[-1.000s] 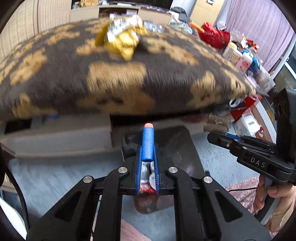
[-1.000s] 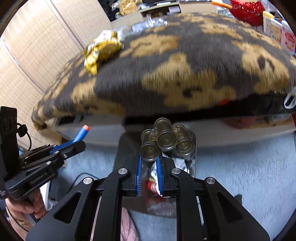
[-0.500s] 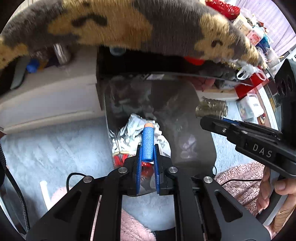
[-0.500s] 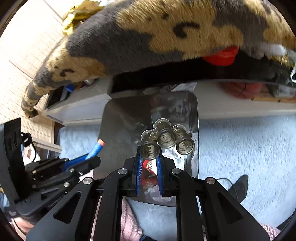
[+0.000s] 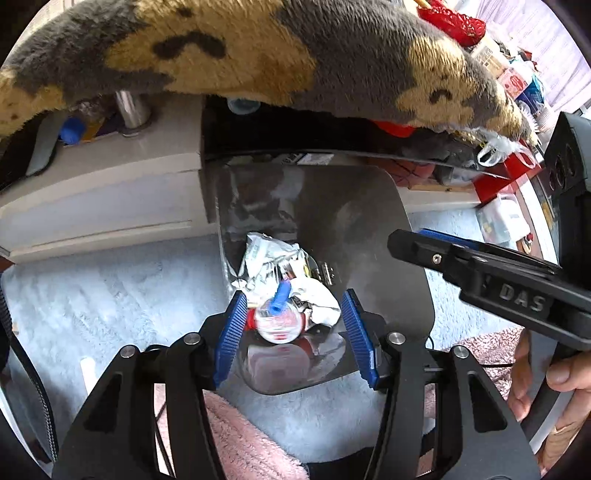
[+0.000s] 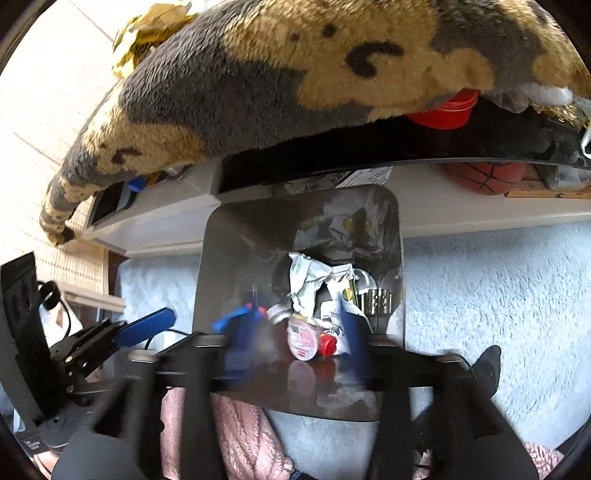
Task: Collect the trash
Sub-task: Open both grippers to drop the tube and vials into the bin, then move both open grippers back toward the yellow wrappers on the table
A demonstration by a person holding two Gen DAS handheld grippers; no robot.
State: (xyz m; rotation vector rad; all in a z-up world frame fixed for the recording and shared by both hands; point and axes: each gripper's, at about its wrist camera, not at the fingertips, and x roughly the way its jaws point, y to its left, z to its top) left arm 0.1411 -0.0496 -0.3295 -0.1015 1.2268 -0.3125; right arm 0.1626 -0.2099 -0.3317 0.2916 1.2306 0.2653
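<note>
An open metal bin (image 5: 369,206) (image 6: 229,251) stands on the floor under both grippers. My left gripper (image 5: 295,332) hangs over it with its jaws opening and nothing between the blue pads. A blue foam dart (image 5: 279,297) (image 6: 236,315) lies loose below them on a small red-capped bottle (image 5: 277,326) and crumpled white wrappers (image 5: 266,254). My right gripper (image 6: 293,332), blurred, is opening too and holds nothing. A cluster of brass cylinders (image 6: 376,301) lies in the bin's right side. Each gripper shows in the other's view: the right gripper (image 5: 406,240), the left gripper (image 6: 155,325).
A grey and tan fleece blanket (image 5: 295,55) overhangs the bin's far side, with a yellow wrapper (image 6: 147,33) on top. A white low ledge (image 5: 110,192) runs behind the bin. Pale blue carpet (image 6: 480,295) surrounds it. Pink fluffy fabric (image 5: 240,443) lies near me. A basketball (image 6: 484,177) sits under the shelf.
Both grippers sank over the bin and then opened. The blue dart left the left jaws and the brass cylinders left the right jaws; both now lie in the bin.
</note>
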